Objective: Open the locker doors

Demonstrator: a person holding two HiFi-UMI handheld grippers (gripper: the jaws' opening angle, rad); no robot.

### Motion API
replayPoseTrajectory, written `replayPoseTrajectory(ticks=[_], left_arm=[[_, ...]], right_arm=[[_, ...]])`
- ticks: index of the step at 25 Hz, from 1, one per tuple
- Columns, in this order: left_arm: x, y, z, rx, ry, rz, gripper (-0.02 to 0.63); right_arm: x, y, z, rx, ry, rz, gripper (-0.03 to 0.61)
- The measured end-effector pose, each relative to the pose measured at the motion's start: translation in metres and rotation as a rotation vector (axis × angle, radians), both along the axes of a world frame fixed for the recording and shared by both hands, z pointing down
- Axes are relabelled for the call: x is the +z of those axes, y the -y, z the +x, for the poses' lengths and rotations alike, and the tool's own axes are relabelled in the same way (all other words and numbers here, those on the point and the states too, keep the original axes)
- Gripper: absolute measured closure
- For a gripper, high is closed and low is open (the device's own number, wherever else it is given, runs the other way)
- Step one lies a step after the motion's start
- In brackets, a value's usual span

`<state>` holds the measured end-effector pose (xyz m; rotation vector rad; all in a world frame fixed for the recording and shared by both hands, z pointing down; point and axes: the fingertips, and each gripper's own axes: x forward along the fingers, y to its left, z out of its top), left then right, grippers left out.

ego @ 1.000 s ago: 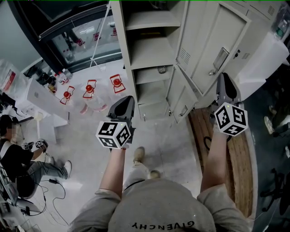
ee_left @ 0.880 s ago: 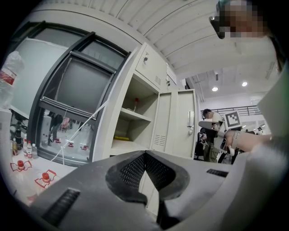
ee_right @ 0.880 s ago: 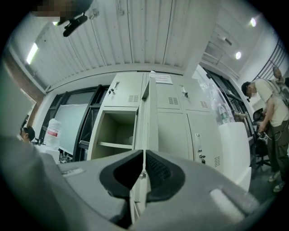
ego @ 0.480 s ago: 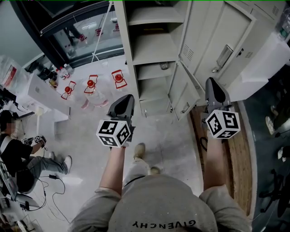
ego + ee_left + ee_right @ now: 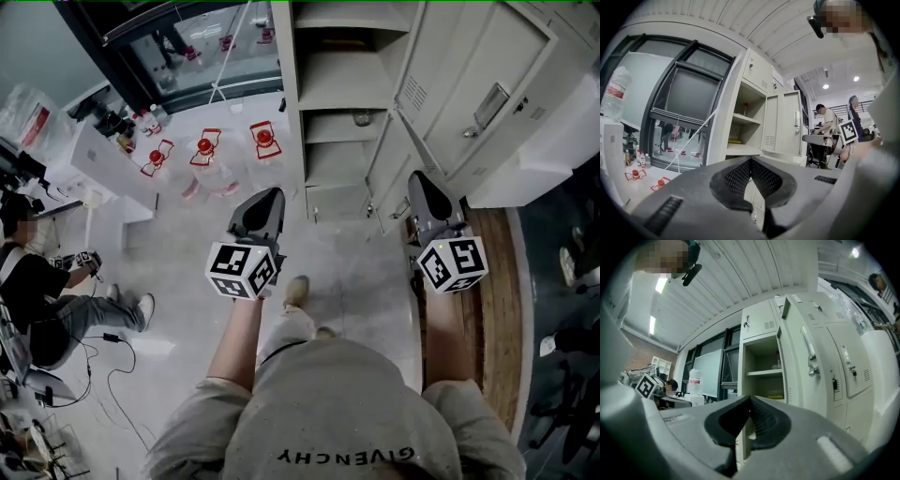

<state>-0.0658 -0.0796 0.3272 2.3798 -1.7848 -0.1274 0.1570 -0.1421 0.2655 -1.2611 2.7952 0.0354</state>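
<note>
Both grey two-jaw grippers, left (image 5: 751, 164) and right (image 5: 750, 401), are pinched together on nothing. The pale grey metal locker's tall door (image 5: 450, 84) stands open, while the neighbouring grey door (image 5: 855, 376) is closed. I'd say catching its handle would need the jaws parted and squared up.

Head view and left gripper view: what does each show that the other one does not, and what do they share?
Only the head view: a seated person and a shoe. Only the left gripper view: a ceiling light and a standing person. Both: the open locker with its shelves and open door.
</note>
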Motion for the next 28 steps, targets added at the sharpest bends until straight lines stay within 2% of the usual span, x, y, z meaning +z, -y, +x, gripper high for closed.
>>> replayPoseTrajectory(ticks=[11, 28], left_arm=[[0.001, -0.041, 0.004, -0.038, 0.024, 0.037, 0.615], [-0.003, -0.068, 0.015, -0.094, 0.041, 0.048, 0.615]], right_arm=[[0.036, -0.05, -0.025, -0.084, -0.012, -0.03, 0.577], [0.05, -0.075, 0.007, -0.096, -0.014, -0.041, 0.578]])
